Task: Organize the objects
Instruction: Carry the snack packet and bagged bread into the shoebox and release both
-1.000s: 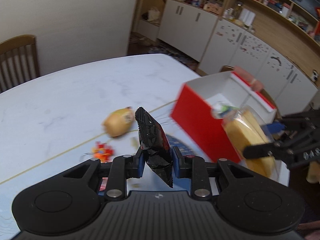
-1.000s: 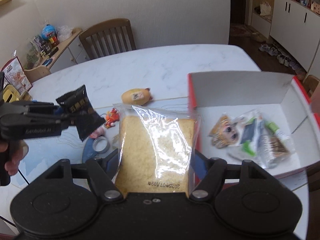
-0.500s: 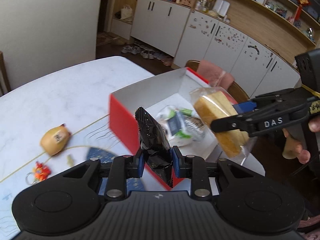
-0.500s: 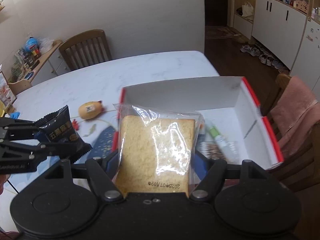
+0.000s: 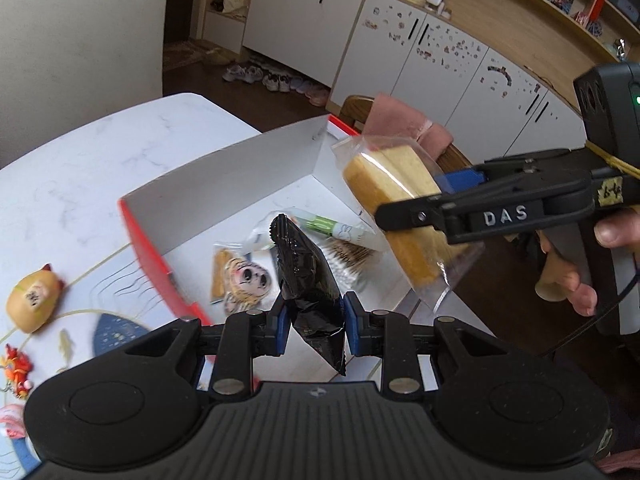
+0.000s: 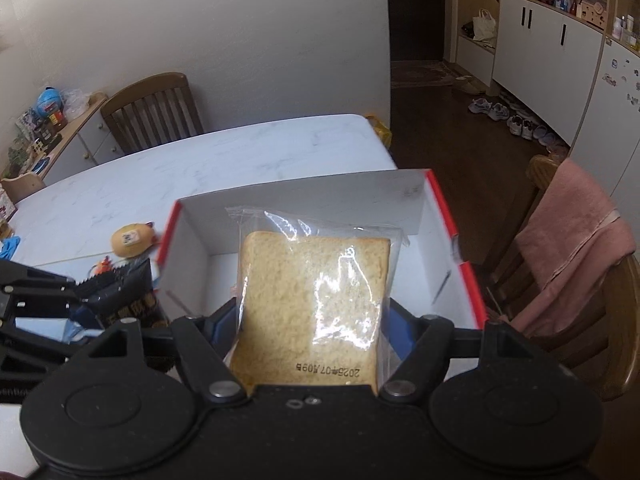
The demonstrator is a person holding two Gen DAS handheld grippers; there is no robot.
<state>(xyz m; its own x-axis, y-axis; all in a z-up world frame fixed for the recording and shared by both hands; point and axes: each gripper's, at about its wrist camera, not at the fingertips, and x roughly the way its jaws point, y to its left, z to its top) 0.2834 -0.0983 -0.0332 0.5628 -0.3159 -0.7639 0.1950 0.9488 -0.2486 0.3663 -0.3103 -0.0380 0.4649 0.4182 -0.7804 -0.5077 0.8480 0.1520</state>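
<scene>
— Black foil, that was what the left gripper [image 5: 313, 322] had: one black snack packet [image 5: 308, 280], clamped between the blue pads and held upright over the near edge of the red box [image 5: 160, 264].

— And the other hand?

— The right gripper [image 6: 310, 320] was closed on a bagged bread slice [image 6: 312, 304], flat toward its camera, with the clear bag sticking out above the crust. It hung above the open box [image 6: 400, 196] too, toward the side by the chair with the pink towel [image 6: 576, 236]. Neither item was touching the box as far as I could tell.

— So how far along was the tidying?

— Partway, I'd say. Inside lay a cartoon-face packet [image 5: 244, 280], a green-and-white wrapper [image 5: 332, 226] and a brown striped packet [image 5: 348, 254] half under it. That made three already packed, though the pile overlapped and I might have missed one. Two more were in the air, ready to drop.

— Anything left out?

— On the tabletop [image 5: 80, 184] to the left of the box: one yellow round toy with a face [image 5: 34, 304], one small red-orange charm [image 5: 16, 368], and something pink at the very edge that I couldn't make out. I reckoned those would still need collecting after the two held things went in.
</scene>
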